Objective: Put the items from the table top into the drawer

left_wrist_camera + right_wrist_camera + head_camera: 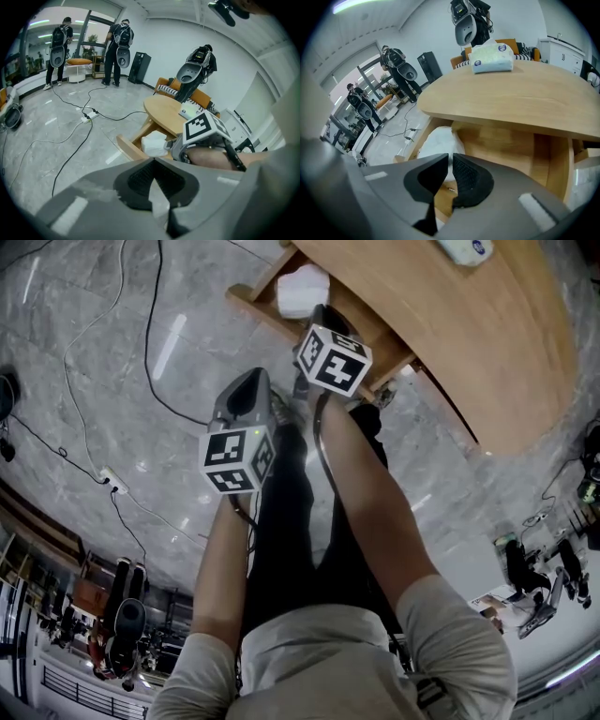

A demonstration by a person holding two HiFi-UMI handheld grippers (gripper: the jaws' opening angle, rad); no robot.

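Observation:
Under the round wooden table (pixel 450 324) a drawer (pixel 253 298) stands pulled out. A white soft packet (pixel 302 292) lies in it at the left end. My right gripper (pixel 321 313) reaches down into the drawer. In the right gripper view its jaws (pixel 451 157) stand almost together with the edge of the white packet (pixel 436 140) between them. A pack of tissues (pixel 492 58) rests on the table top (pixel 525 93). My left gripper (pixel 153 161) hangs short of the drawer front (pixel 129 150), shut and empty; in the head view it (pixel 249 379) is left of the right one.
Cables and a power strip (pixel 112 482) lie on the grey floor left of the table. People with backpack rigs (pixel 119 47) stand far off by the windows. A chair with a device (pixel 194 70) stands behind the table, and a white cabinet (pixel 562 54) is beyond it.

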